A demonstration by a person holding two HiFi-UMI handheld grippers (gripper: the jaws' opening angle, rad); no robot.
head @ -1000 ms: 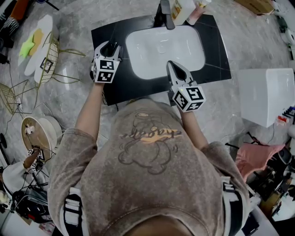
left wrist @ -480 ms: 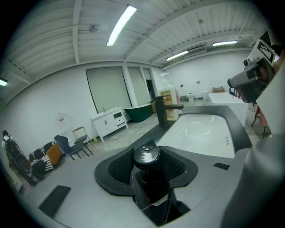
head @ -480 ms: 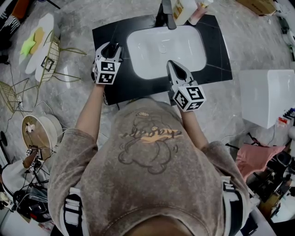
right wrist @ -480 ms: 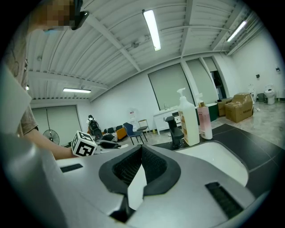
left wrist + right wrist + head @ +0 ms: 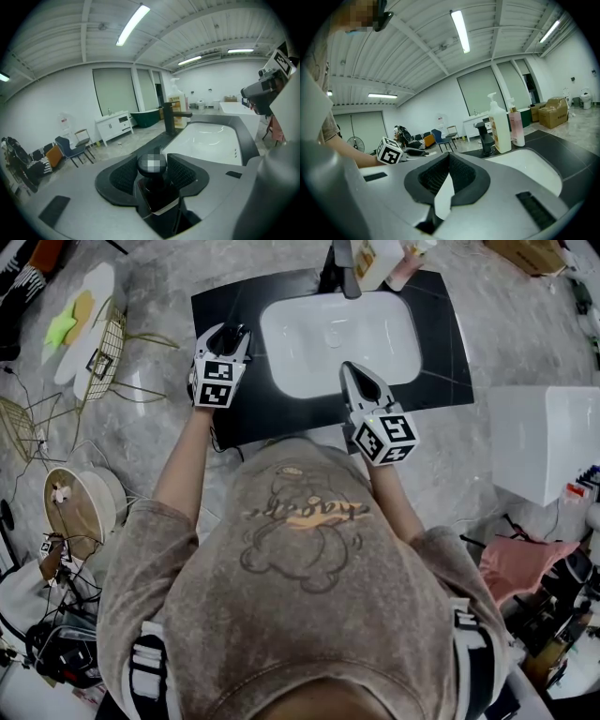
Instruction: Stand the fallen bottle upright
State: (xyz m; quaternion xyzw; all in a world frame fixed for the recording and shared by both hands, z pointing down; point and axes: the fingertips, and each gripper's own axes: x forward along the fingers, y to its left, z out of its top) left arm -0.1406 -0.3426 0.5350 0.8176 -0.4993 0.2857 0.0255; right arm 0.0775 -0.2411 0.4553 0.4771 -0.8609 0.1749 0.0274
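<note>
A small dark bottle (image 5: 157, 187) with a round cap stands upright between the pads of my left gripper (image 5: 153, 157). The jaws are opening, but both pads still touch the bottle. In the head view this gripper (image 5: 230, 334) sits over the black counter (image 5: 441, 343), left of the white basin (image 5: 339, 338), and the bottle is mostly hidden under it. My right gripper (image 5: 449, 157) is shut with nothing in it. It hovers at the basin's near edge (image 5: 354, 376).
A black faucet (image 5: 342, 259) stands behind the basin, with a white pump bottle (image 5: 499, 129) and a pink bottle (image 5: 516, 126) beside it. A white box (image 5: 544, 432) sits to the right of the counter. Wire stands (image 5: 103, 357) and clutter lie on the floor at left.
</note>
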